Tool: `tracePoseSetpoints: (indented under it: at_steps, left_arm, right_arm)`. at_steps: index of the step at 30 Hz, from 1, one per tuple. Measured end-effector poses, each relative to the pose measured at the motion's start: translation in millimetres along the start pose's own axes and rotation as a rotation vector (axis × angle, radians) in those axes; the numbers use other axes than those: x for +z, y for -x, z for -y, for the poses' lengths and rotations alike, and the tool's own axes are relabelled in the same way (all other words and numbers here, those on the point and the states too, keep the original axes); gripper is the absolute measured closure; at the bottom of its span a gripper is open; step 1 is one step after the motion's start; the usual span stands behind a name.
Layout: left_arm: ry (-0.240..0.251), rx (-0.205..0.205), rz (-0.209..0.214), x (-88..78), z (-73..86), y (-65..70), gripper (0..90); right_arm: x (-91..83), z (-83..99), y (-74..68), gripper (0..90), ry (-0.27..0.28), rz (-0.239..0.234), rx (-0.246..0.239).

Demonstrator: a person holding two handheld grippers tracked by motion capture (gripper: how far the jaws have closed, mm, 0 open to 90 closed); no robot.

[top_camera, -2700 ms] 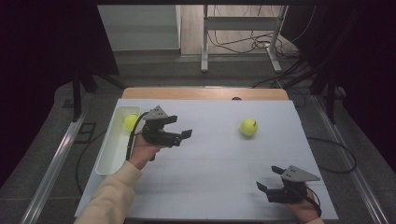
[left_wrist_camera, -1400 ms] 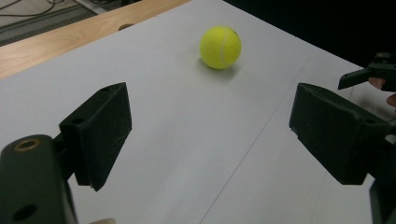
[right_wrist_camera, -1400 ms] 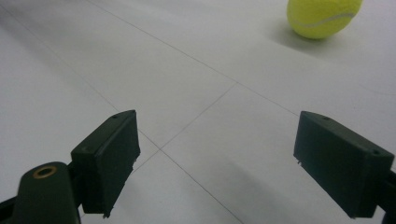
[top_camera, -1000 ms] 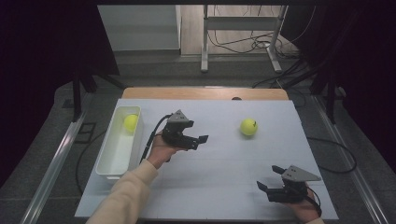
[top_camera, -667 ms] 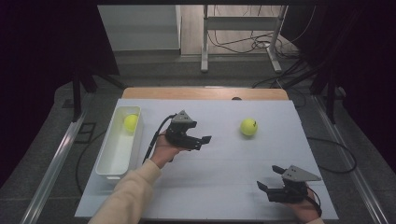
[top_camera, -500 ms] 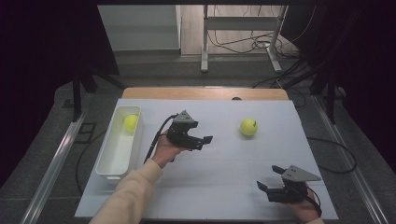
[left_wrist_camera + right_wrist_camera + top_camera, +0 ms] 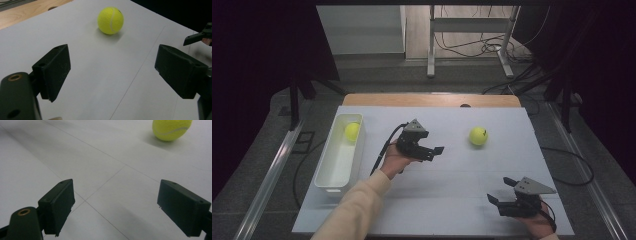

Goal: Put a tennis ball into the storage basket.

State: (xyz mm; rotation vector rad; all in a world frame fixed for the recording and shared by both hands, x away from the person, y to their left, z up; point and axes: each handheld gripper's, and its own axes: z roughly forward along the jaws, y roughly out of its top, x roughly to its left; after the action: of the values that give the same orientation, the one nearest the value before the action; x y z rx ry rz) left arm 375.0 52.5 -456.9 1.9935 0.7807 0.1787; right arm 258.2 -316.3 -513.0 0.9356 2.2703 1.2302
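White table (image 7: 452,200), left gripper (image 7: 434,151) fingers (image 7: 53,70) apart, empty

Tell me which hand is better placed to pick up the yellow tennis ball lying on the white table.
Probably the left. The left tool is open, empty and points at the yellow tennis ball, which lies close ahead. The right tool is open too, but it rests at the near edge of the white table, farther from that ball.

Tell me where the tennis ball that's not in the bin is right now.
In the high view the loose tennis ball rests on the white table cover, right of centre toward the far edge, just ahead of the open left gripper.
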Motion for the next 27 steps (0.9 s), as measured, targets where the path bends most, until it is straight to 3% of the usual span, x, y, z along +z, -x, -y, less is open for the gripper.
tracePoseSetpoints:
  at_steps: [27]
  left_arm:
    - [-0.021,-0.006,0.007,21.1,-1.0,-0.9,14.2]
  right_arm:
    - [0.0,0.1,0.7,14.7,0.001,-0.002,0.003]
